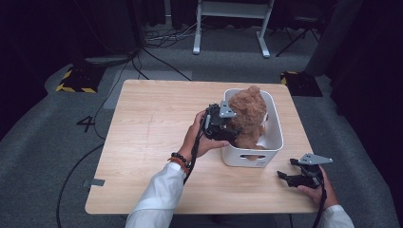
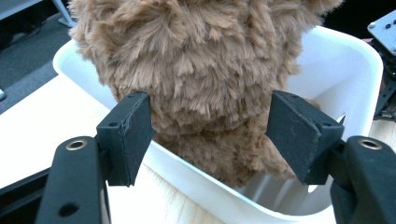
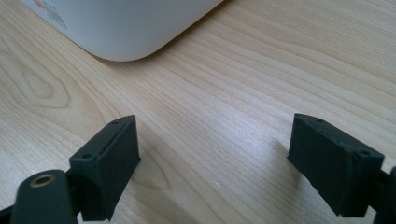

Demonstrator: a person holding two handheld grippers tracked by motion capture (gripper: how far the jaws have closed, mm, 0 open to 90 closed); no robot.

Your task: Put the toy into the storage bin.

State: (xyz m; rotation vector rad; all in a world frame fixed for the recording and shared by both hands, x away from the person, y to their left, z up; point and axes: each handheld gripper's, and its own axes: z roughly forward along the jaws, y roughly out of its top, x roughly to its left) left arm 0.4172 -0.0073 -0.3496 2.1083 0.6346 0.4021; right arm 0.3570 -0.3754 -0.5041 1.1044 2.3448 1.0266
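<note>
Brown plush bear (image 1: 248, 114) sits in the white bin (image 1: 275, 137) on the counter (image 1: 152, 142), pinched at its body by the left hand-held gripper (image 2: 210, 135). Keep the squeeze deep in the fur and lift straight up to clear the rim. The right hand-held gripper (image 3: 215, 163) rests spread, empty, beside the bin.

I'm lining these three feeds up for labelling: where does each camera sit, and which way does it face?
High view: above the person's side, looking forward and down on the table; forearms, left gripper, right gripper.
Left gripper view: rides the left gripper, facing the plush bear in the white bin; its jaws flank the bear.
Right gripper view: rides the right gripper, low over the table; jaws apart.
All share the bin.
</note>
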